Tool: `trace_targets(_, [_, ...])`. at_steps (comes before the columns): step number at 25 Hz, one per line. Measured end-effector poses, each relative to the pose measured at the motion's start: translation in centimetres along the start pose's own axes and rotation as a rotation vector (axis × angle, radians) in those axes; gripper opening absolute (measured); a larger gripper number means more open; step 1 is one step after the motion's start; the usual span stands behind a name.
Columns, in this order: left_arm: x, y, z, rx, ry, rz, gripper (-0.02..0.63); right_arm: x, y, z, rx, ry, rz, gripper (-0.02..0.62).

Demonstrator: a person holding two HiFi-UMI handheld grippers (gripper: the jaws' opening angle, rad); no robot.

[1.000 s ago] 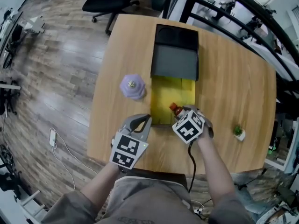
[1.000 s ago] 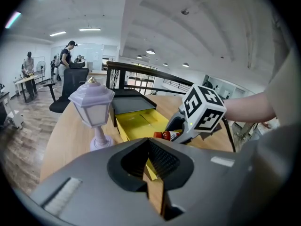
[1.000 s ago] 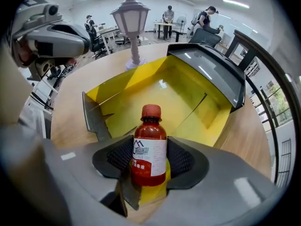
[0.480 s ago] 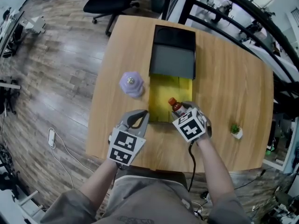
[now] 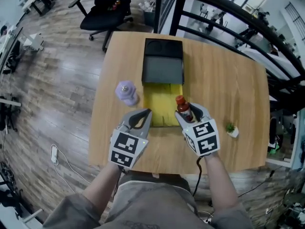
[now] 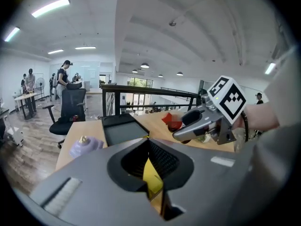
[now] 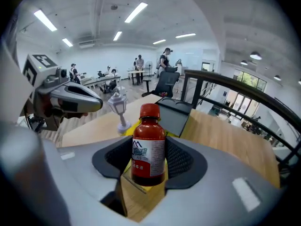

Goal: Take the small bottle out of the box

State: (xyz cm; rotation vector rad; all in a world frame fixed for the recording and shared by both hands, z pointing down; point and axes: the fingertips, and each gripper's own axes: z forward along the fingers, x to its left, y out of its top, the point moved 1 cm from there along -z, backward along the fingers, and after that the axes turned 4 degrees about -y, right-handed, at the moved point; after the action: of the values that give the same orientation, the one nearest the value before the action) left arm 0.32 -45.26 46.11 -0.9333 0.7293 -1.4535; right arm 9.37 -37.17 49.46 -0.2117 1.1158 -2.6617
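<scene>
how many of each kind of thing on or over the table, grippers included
small bottle: 1
yellow box: 1
lilac lantern ornament: 1
small potted plant: 1
hand-held grippers: 2, left hand-held gripper and right hand-held gripper
total: 6

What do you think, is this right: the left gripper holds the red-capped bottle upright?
Wrong side. It is the right gripper that holds the red-capped bottle upright; the right gripper view shows it clamped between that gripper's jaws.
</scene>
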Motion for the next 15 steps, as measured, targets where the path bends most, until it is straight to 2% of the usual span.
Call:
trace_targets(9, [-5.1,8.5,0.6,-0.121,-0.083,0.118,0.000,-4.8,2.2,-12.4,-0.206,-0.185,0.128,0.222])
trace_targets(15, [-9.2,12.6,1.3,-0.192,-0.147,0.193,0.000,-7.3,2.3,-20.1,-0.335,-0.318,0.203,0.222])
